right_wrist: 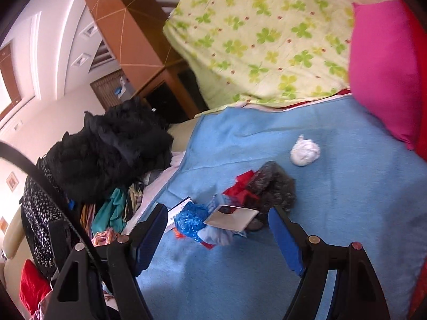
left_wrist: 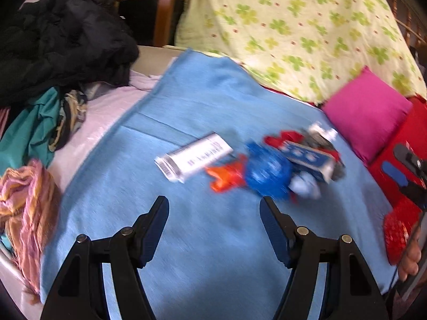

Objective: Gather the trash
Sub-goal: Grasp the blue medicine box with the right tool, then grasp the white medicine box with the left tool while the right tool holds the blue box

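Observation:
A pile of trash lies on a blue blanket (left_wrist: 202,101): a white tube (left_wrist: 193,157), an orange wrapper (left_wrist: 225,177), a crumpled blue wrapper (left_wrist: 267,172), a blue and white carton (left_wrist: 309,160) and red and grey scraps. My left gripper (left_wrist: 214,208) is open and empty just short of the pile. In the right wrist view the blue wrapper (right_wrist: 190,220), the carton (right_wrist: 232,217), a grey wrapper (right_wrist: 275,184) and a white crumpled ball (right_wrist: 305,150) lie on the blanket (right_wrist: 347,186). My right gripper (right_wrist: 217,218) is open and empty, close before the pile.
A green-patterned quilt (left_wrist: 293,21) and a pink cushion (left_wrist: 368,114) lie behind the pile. Black clothes (left_wrist: 58,40), teal cloth (left_wrist: 32,130) and a pink-orange scarf (left_wrist: 26,208) are heaped at the left. A red bag (left_wrist: 400,176) is at the right.

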The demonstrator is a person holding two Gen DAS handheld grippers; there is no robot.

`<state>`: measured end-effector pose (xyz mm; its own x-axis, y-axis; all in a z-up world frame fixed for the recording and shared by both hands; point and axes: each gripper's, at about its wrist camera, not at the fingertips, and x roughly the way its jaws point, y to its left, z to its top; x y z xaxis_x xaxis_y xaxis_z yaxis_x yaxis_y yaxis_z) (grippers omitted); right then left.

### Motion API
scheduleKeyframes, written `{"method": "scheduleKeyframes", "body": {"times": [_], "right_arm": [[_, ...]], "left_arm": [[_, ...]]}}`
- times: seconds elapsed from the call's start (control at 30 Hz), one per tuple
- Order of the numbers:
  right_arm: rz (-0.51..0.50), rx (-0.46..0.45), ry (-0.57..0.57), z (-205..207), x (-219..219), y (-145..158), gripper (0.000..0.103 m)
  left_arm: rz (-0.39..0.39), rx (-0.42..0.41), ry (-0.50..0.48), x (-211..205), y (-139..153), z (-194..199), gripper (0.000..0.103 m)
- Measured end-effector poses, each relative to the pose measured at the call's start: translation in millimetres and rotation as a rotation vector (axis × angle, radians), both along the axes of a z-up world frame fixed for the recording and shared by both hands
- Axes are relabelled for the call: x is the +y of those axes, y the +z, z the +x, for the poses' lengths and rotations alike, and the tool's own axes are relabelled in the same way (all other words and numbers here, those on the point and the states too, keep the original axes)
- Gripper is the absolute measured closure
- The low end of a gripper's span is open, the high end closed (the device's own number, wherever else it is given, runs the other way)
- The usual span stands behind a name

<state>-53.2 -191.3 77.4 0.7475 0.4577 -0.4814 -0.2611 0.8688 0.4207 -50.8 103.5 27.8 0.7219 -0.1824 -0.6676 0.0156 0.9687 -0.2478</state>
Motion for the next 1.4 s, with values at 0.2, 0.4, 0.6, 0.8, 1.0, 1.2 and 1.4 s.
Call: {"method": "scheduleKeyframes", "body": {"times": [0.2, 0.4, 0.6, 0.8, 1.0, 1.2, 1.4], "right_arm": [[-0.022, 0.041, 0.059, 42.2, 29.9, -17.4, 0.028], [-0.013, 0.08, 0.123, 76.3, 49.7, -25.3, 0.038], [-0.048, 0.179, 0.105, 110.4, 60.5, -50.4, 0.038], [-0.086, 0.338, 0.074, 123.5, 54.5, -80.3, 0.038], [-0.066, 0.405, 0.122, 113.0, 55.5, -81.0, 0.03], [-0.074, 0.436, 0.146, 98.7, 61.7, -85.3, 0.029], [-0.074, 0.441, 0.155, 90.8, 61.0, -89.8, 0.031]], "left_arm": [[0.053, -0.005, 0.067, 9.2, -9.4, 33.1, 0.032], [0.071, -0.019, 0.096, 16.6, -11.3, 63.2, 0.032], [0.074, 0.048, 0.049, 11.9, -31.8, 99.3, 0.032], [0.104, 0.122, -0.026, -1.1, -51.1, 111.6, 0.032], [0.083, 0.136, -0.079, -6.9, -52.8, 111.3, 0.032], [0.067, 0.138, -0.079, -6.1, -52.8, 111.4, 0.032], [0.074, 0.132, -0.064, -5.3, -52.3, 113.2, 0.032]]}}
